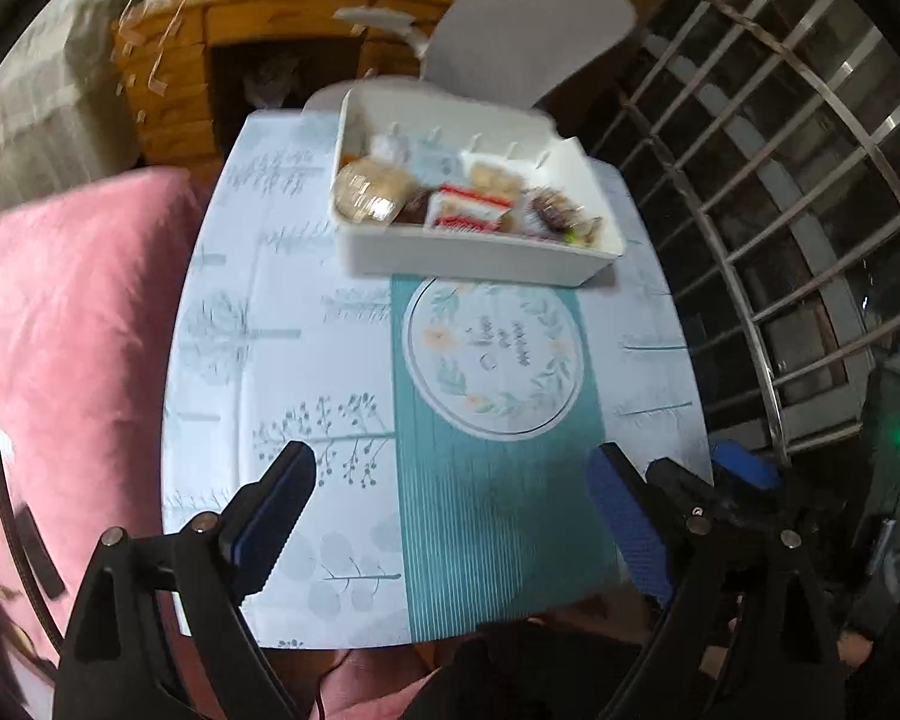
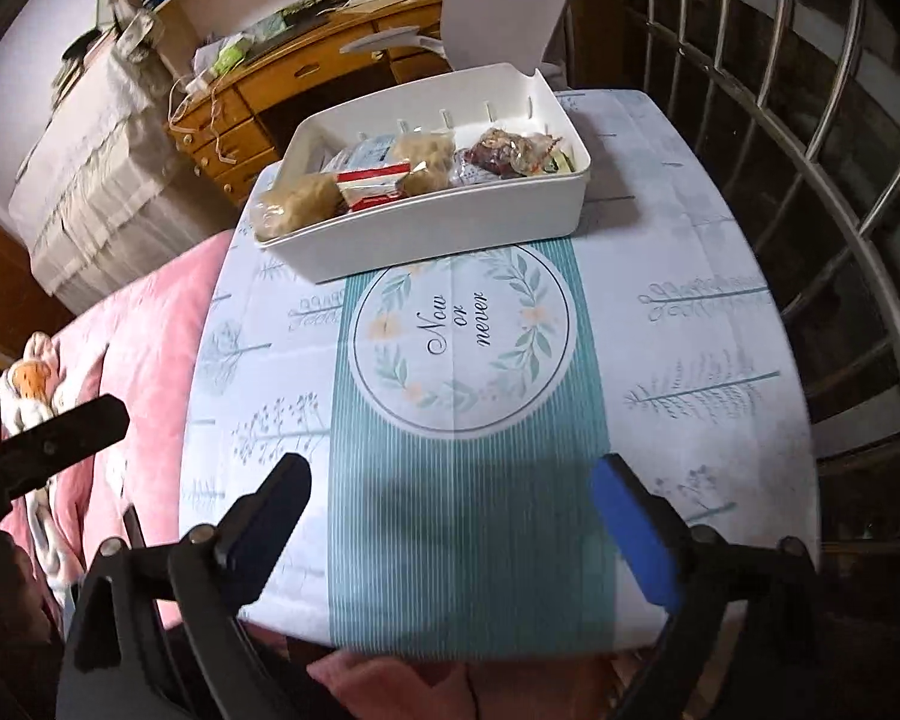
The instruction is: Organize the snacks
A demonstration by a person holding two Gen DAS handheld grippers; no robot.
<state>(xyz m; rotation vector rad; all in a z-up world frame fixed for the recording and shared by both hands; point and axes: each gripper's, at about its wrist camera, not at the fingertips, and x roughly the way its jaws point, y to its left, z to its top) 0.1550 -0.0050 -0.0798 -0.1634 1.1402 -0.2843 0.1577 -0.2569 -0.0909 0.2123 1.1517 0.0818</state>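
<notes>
Right wrist view: white bin (image 2: 450,213) holds wrapped snacks (image 2: 372,183); both grippers' fingers (image 2: 282,498) spread apart, empty.

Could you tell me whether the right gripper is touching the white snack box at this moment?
Apart. The right wrist view shows the right gripper open near the table's front edge, with bare tablecloth between it and the snack box.

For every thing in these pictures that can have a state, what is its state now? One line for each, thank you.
left gripper: open, holding nothing, above the near part of the table.
right gripper: open, holding nothing.
white box: on the far part of the table, lid up, filled with snacks.
red-and-white packet: lying in the box among the other snacks.
tablecloth: spread flat on the table.
</notes>
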